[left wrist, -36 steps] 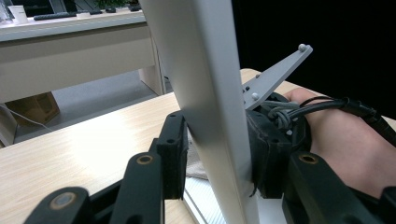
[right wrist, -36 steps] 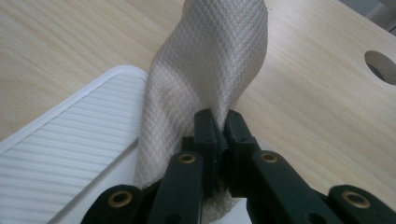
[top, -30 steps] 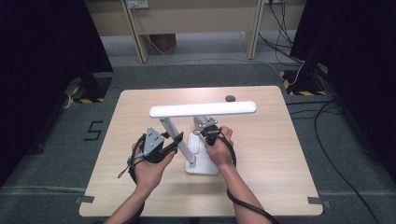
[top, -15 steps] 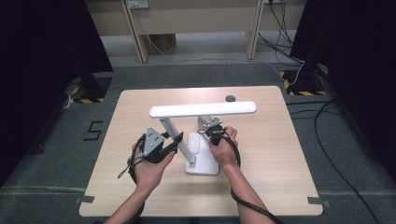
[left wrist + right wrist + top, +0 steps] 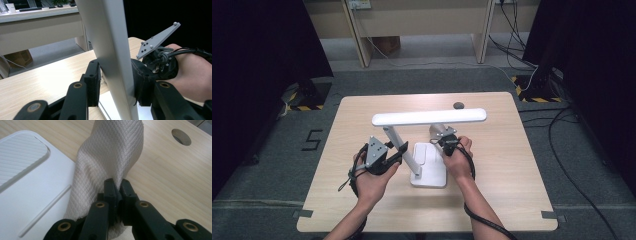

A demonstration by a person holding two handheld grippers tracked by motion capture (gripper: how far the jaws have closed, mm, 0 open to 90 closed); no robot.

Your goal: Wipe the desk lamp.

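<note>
The beige cloth (image 5: 110,162) is soft and light, best pinched at 1 bunched fold; the right tool (image 5: 116,187) is closed on it beside the lamp base (image 5: 430,165). The left tool (image 5: 116,85) clamps the stiff lamp arm (image 5: 110,50) on the bench (image 5: 512,165).

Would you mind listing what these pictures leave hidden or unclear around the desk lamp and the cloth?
- Lamp arm, left hand-held gripper view: its top and foot are cut off by the frame edges.
- Cloth, right hand-held gripper view: its lower end is hidden behind the jaws.
- Small dark object, high view: too small to identify.
</note>
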